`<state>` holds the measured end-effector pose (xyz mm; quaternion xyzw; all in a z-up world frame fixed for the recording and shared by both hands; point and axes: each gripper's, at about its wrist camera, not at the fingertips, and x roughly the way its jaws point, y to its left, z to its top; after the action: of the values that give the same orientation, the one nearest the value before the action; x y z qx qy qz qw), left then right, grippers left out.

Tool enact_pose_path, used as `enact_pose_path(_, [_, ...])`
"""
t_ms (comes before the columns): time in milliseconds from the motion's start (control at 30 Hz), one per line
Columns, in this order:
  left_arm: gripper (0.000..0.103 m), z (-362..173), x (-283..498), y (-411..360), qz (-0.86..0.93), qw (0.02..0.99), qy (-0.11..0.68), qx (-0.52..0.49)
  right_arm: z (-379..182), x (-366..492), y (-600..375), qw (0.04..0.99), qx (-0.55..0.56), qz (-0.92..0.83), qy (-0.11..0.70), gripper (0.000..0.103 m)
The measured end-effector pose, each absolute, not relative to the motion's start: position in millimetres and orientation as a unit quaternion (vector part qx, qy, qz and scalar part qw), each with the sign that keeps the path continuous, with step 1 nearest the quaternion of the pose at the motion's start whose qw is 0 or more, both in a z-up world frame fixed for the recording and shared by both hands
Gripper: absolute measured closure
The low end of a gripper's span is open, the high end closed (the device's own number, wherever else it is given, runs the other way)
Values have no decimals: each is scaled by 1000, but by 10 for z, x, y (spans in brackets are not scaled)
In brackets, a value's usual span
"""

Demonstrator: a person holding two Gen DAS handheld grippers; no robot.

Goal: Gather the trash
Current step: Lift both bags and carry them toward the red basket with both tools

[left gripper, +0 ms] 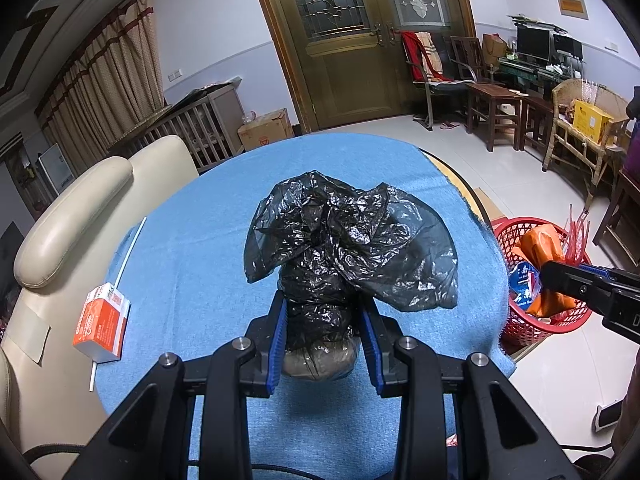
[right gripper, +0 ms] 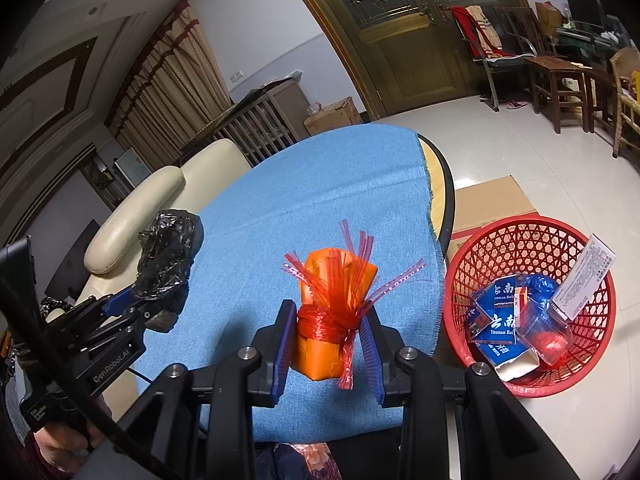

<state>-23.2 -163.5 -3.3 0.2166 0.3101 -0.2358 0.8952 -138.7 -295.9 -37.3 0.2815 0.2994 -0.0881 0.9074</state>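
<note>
Trash lies across the scene: at far left an orange and white carton [left gripper: 102, 326] with a white straw rests on the blue cloth [left gripper: 192, 248]. Next, the left gripper [left gripper: 323, 322] is clamped tight on a crumpled black bag [left gripper: 344, 248], held above the cloth. Further right, the right gripper [right gripper: 327, 336] pinches an orange packet [right gripper: 334, 312] tied with red netting, over the cloth's right part. Rightmost, on the floor beside the table, stands the red basket [right gripper: 460, 280], holding blue packs and a paper slip.
</note>
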Motion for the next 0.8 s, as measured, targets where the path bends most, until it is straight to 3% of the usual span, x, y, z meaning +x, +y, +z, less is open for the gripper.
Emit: enact_pose_path(800, [67,-38,-220,-1662,-242,891,310,227,-380,-1419,-2978,906,288,-94,297,69])
